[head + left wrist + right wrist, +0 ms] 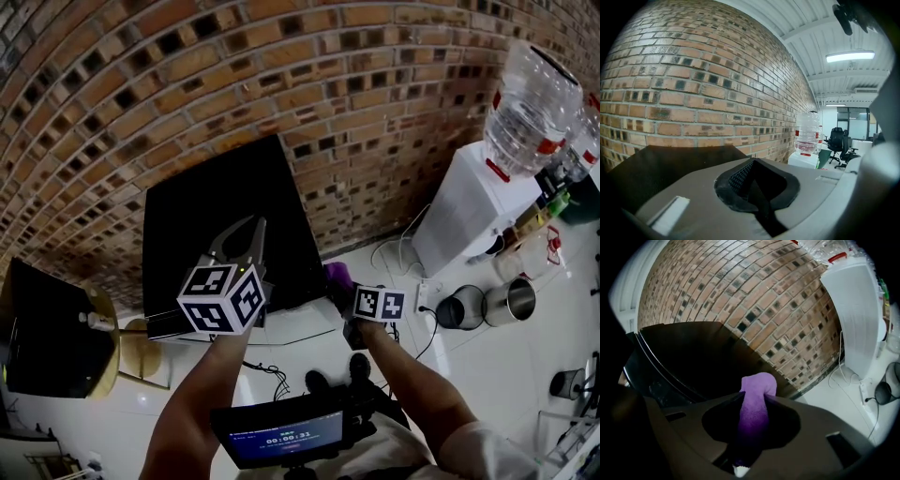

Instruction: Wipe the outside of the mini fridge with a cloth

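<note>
Beside the one mini fridge [225, 211], one purple cloth [759, 382] is pinched in the right claw [757, 397]; near its top, the left claw [753, 164] is held closed, empty.

The head camera looks steeply down from above the person's forearms. It takes in the black top of the mini fridge [220, 211], the brick wall [281, 75] behind it and the water dispenser [473, 202] at right. The left gripper [253, 223] camera sits low and close, facing along closed jaws across the fridge top toward the wall, with the dispenser farther off at right. The right gripper [339, 287] camera rides lower, seemingly near the fridge's front corner. It peers past the purple cloth [757, 394] pinched in its jaws, and its picture is tilted. All three views share the fridge, wall and dispenser.
</note>
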`<state>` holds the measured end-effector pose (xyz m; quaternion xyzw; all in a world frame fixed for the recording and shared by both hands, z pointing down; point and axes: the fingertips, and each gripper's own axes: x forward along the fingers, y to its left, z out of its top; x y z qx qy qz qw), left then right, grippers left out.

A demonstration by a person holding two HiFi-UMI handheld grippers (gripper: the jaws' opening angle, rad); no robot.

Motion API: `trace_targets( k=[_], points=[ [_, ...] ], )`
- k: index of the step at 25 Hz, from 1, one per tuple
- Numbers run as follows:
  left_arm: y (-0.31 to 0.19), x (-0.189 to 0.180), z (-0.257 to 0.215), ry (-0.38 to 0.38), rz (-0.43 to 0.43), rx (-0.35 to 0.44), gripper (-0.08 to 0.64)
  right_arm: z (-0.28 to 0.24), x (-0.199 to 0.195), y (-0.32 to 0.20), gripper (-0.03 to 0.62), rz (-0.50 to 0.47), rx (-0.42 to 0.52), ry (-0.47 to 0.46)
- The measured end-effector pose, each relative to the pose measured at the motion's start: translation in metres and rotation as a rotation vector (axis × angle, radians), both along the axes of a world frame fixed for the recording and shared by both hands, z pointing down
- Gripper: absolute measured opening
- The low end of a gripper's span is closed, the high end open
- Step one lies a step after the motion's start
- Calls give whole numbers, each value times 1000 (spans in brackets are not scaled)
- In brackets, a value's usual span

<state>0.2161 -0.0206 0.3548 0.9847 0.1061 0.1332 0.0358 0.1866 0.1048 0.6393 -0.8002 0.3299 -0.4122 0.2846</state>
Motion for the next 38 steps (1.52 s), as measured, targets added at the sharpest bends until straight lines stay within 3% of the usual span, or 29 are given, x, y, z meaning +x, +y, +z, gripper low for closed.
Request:
trace_targets(
  k=[16,29,38],
  points=[
    [-2,0,0,2,-12,-2,6,66,-2,1,87,-82,-171,-70],
    [-1,-1,-1,14,-20,-7,6,88,1,3,87,-98,-292,-93],
    [-4,0,0,16,-44,-7,6,92,-1,2,87,-150,-328,-94]
  ],
)
